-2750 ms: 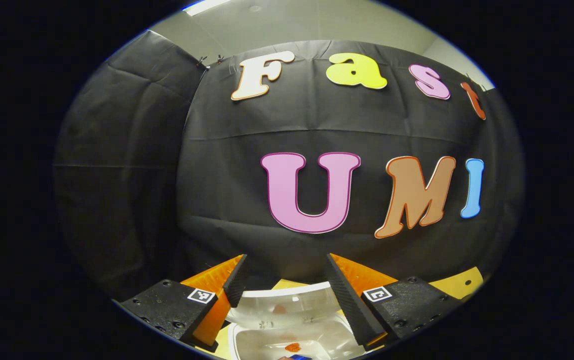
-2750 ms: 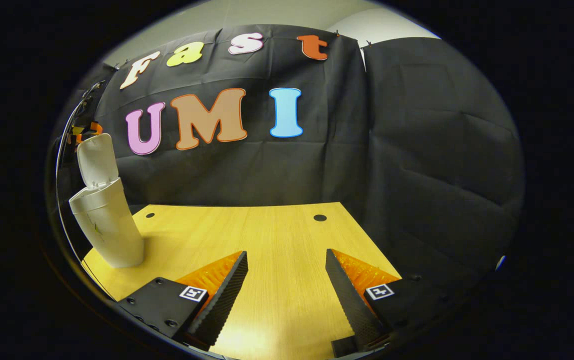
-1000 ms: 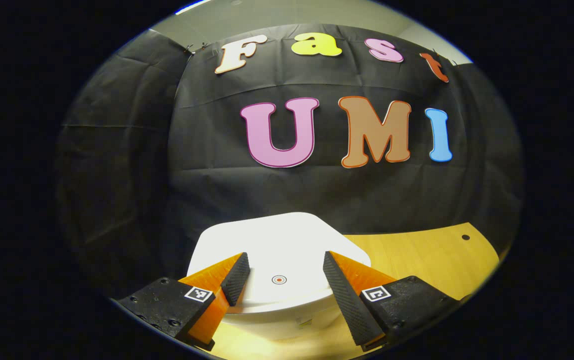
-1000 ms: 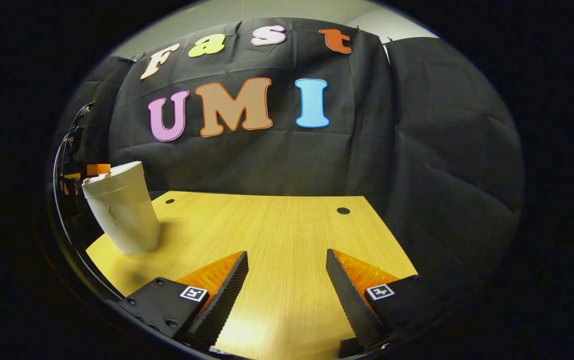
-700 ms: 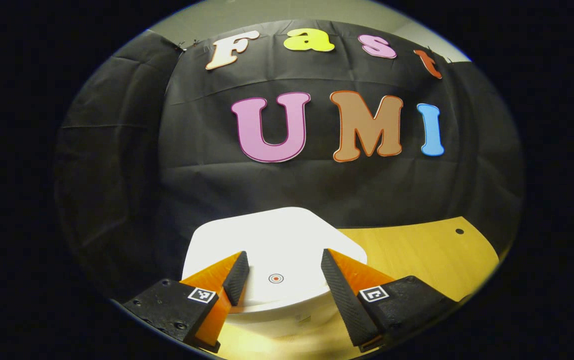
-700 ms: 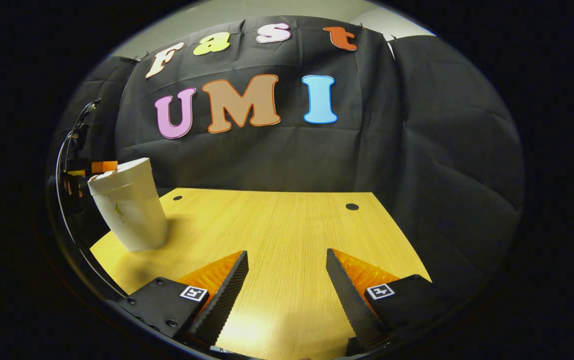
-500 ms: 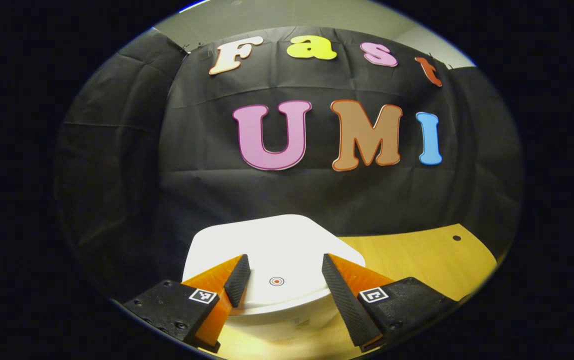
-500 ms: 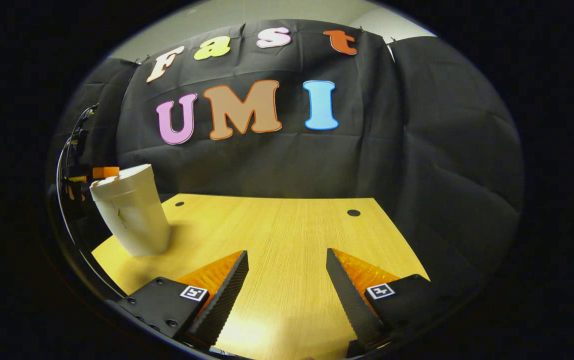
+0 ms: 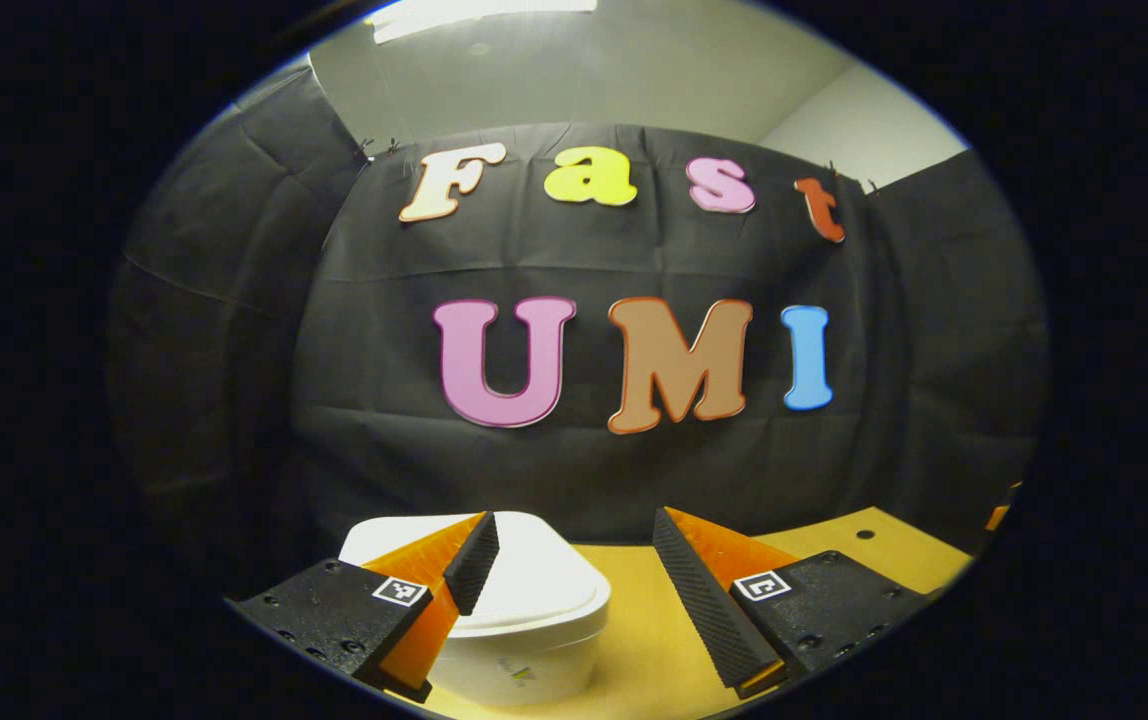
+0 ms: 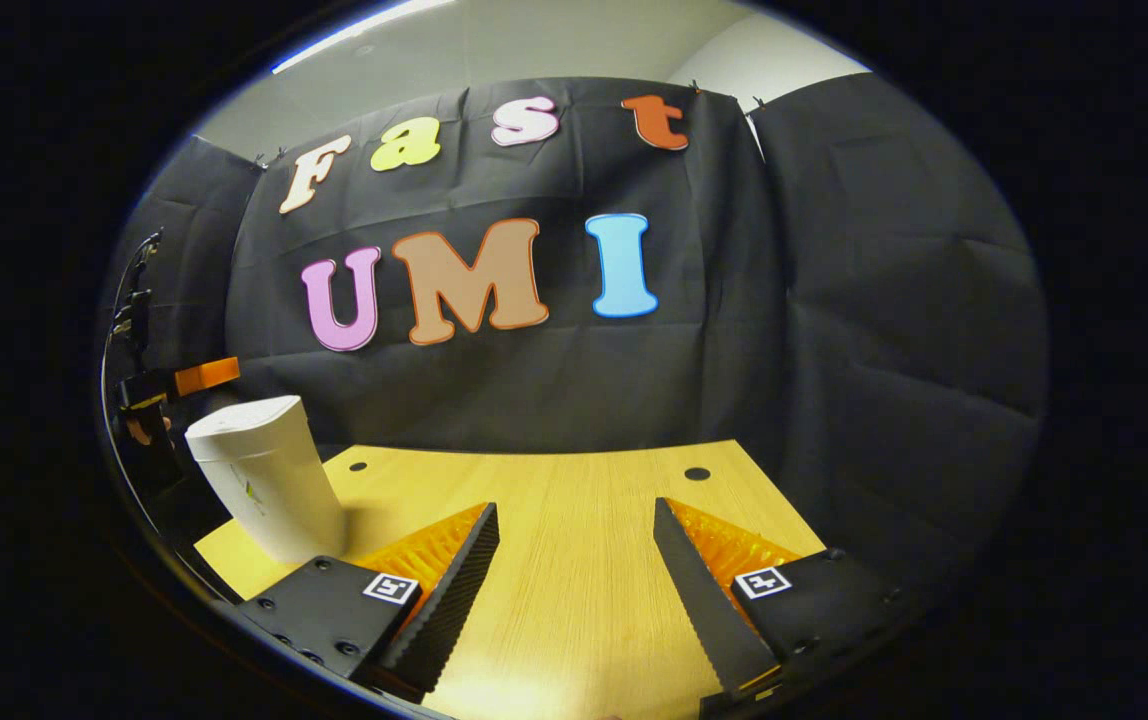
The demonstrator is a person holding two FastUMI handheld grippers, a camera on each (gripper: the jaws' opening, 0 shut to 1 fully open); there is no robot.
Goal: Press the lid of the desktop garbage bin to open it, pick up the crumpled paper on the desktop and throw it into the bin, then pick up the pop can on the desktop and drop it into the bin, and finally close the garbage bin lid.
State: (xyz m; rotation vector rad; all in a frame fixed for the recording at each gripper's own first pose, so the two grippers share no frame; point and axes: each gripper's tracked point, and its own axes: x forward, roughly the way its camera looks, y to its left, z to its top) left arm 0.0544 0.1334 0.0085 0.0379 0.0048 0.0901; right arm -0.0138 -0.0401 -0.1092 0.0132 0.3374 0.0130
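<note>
We take the garbage bin as landmark. It stands on the desk, at the near left corner in the right gripper view, lid down on top. Left gripper hangs just above and before the bin, one finger over the lid. Right gripper sits to the bin's right, over the desk. Booth wall behind the bin.

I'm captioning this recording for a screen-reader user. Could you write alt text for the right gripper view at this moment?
A white bin with its lid shut stands at the left edge of a wooden table, in front of a black cloth wall. The right gripper hangs open over the bare tabletop, holding nothing. Part of the left gripper shows behind the bin.
</note>
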